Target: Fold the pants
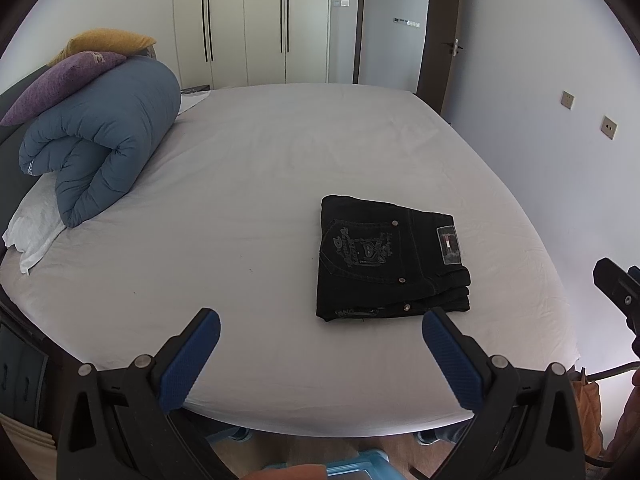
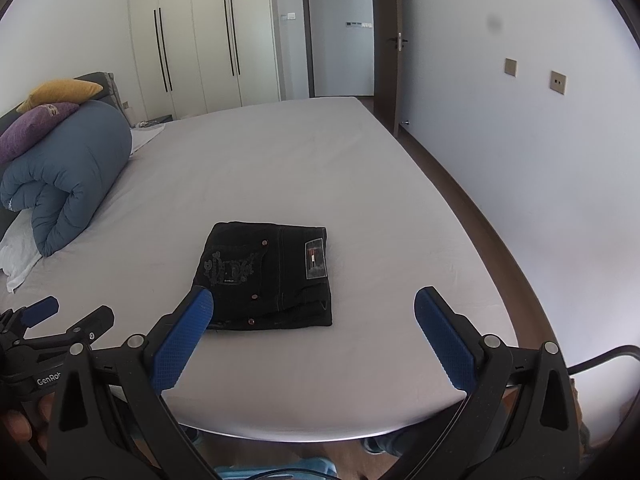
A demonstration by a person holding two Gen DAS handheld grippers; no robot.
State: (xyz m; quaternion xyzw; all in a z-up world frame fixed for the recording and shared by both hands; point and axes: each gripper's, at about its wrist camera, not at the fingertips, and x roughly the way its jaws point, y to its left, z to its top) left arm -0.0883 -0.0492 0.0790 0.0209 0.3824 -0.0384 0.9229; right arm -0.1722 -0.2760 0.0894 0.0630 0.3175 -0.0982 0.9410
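The wide bed with its pale grey fitted sheet fills most of the room from where I stand, its near edge curving away and its lower left corner cut off by the rim of the left wrist view. Behind it a tall cream wardrobe with long dark handles lines the far wall, its top out of frame. At the head of the bed lies a rolled blue quilted duvet, with a purple cushion and a mustard yellow cushion stacked on top and a white pillow half buried beneath it. The black denim pants, folded into a compact rectangle, rest flat on the sheet near the foot edge, back pocket up; the embroidered design on that pocket is too dim to read, and the small patch at the waistband shows only a blurred stripe. The left gripper hangs over the near edge, its blue ribbed fingers spread wide and gripping nothing, the pants just beyond its right finger. The right gripper likewise stands wide apart and holds nothing, its left finger overlapping the near corner of the pants in that view, though whether it touches them I cannot tell.
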